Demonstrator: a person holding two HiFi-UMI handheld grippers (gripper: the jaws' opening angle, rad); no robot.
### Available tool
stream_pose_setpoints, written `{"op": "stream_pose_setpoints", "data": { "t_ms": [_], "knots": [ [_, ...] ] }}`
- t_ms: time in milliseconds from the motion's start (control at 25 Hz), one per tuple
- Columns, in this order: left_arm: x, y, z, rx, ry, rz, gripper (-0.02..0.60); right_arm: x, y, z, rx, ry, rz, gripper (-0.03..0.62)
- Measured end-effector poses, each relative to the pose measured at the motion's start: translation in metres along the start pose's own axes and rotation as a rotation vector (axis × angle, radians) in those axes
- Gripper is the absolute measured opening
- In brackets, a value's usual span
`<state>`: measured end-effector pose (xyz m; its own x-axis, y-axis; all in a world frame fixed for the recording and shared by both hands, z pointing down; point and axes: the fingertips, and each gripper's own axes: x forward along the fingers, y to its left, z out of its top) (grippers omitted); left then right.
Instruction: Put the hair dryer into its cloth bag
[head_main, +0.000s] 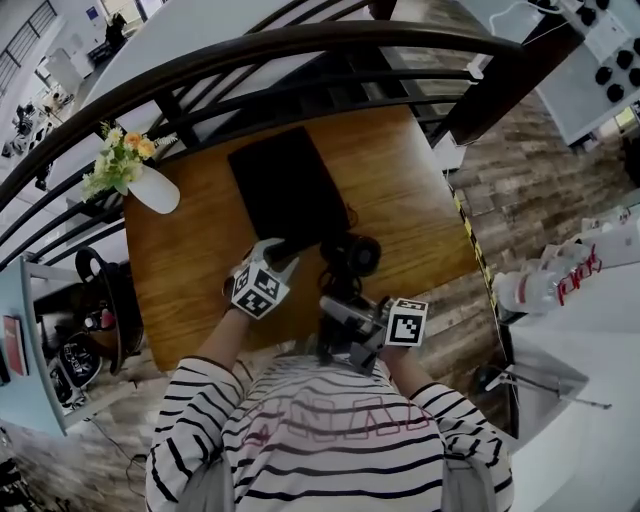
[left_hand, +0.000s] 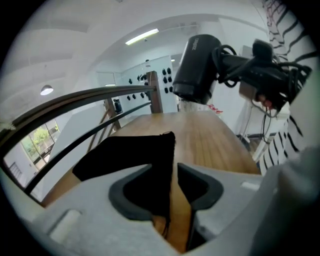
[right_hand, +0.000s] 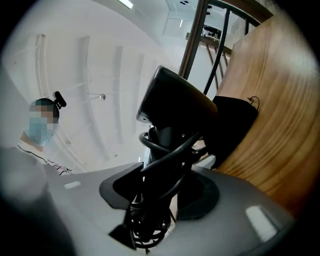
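Note:
The black cloth bag (head_main: 285, 190) lies flat on the round wooden table (head_main: 400, 190). My left gripper (head_main: 280, 252) is at the bag's near edge. In the left gripper view its jaws stand open, with the near corner of the bag (left_hand: 127, 155) lying between them and a gap still showing. My right gripper (head_main: 340, 310) is shut on the handle of the black hair dryer (head_main: 352, 255), whose cord is wound round the handle. The dryer (right_hand: 175, 107) hangs in the air just right of the bag's near end, its head (left_hand: 197, 67) above the table.
A white vase of flowers (head_main: 150, 185) stands at the table's left edge. A dark curved railing (head_main: 300, 50) runs behind the table. A white counter with bottles (head_main: 560, 280) is on the right, and a second person (right_hand: 42, 120) stands off to the side.

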<state>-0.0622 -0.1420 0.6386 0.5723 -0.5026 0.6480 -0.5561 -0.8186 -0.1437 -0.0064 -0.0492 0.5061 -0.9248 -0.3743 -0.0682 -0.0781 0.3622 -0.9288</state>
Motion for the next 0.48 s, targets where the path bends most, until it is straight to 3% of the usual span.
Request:
{"op": "stream_pose_setpoints", "data": {
  "t_ms": [480],
  "knots": [
    [0.039,0.007,-0.032,0.054,0.159,-0.055,0.150,-0.004,-0.017,0.000,0.038,0.031,-0.005,0.184]
  ]
}}
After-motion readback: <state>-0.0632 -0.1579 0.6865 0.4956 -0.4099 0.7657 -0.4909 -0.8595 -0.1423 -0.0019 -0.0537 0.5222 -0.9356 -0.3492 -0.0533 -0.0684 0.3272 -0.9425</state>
